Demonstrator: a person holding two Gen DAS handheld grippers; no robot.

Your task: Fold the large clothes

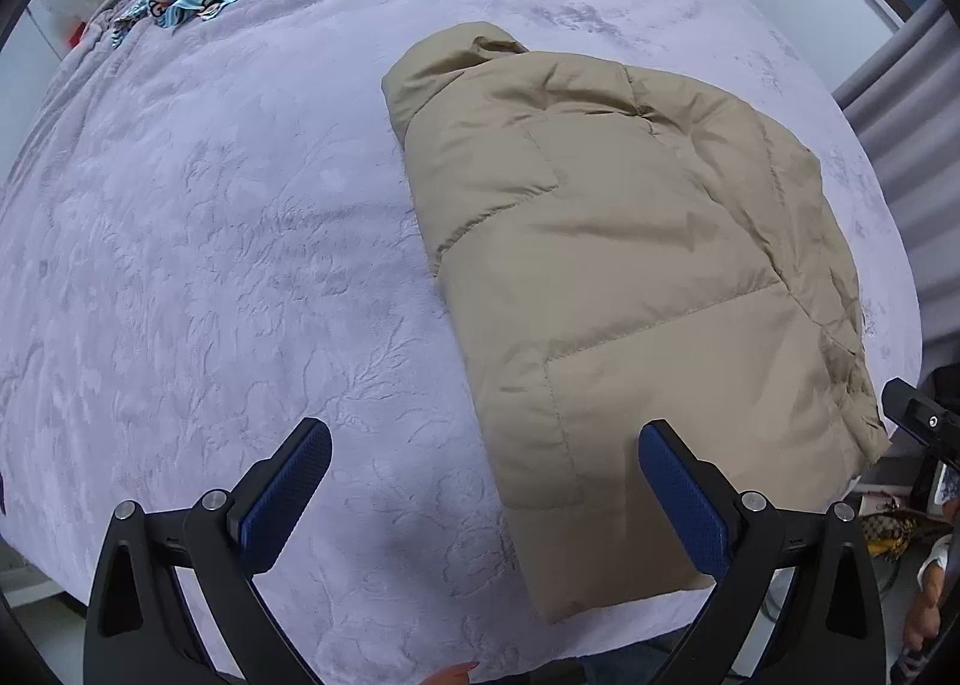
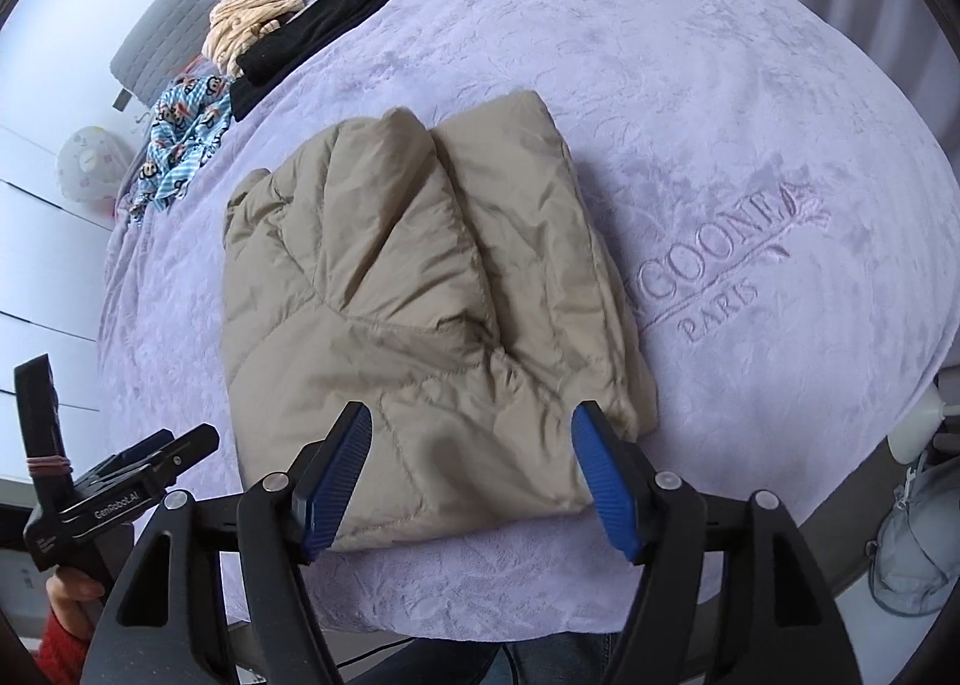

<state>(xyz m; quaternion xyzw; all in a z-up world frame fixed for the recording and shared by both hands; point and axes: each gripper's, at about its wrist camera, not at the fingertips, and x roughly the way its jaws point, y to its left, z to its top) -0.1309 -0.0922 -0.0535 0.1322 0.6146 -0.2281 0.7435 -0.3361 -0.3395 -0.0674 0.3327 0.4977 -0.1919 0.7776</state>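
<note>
Jaws of both the left gripper (image 1: 485, 490) and right gripper (image 2: 471, 475) are spread, nothing pinched. A folded jacket (image 2: 420, 289) lies on the bedspread (image 2: 690, 85), toward twelve o'clock of the right gripper; for the next fold, its near hem is best gripped at both corners.

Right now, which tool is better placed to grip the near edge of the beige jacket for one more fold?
Probably the right tool: it hangs open above the jacket. The left tool is open mostly over bare blanket.
</note>
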